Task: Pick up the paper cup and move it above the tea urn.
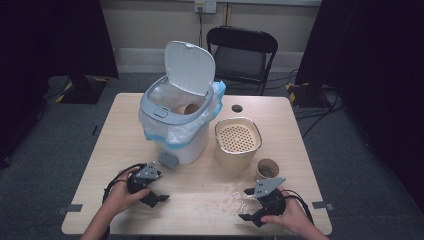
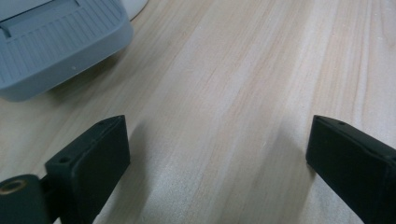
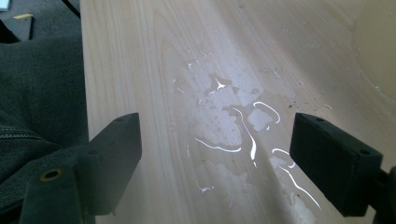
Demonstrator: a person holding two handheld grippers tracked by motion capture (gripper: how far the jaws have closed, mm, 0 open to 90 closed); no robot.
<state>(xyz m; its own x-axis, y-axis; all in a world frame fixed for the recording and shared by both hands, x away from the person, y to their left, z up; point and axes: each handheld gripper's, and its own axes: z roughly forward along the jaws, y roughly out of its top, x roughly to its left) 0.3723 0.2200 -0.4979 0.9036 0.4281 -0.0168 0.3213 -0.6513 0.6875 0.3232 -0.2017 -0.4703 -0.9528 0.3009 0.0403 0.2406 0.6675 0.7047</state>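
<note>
While the spilled liquid (image 3: 233, 126) lies in a thin puddle on the wooden table (image 1: 125, 150), near your edge between your hands and just ahead of the right gripper (image 1: 250, 206), you have nothing to wipe it with. Both that gripper and the left gripper (image 1: 159, 194), close to the pedal (image 2: 56, 42) of the open pedal bin (image 1: 175, 120), stand wide open and empty. Keep them low, and steer clear of the paper cup (image 1: 267, 169) and strainer tub (image 1: 238, 142).
</note>
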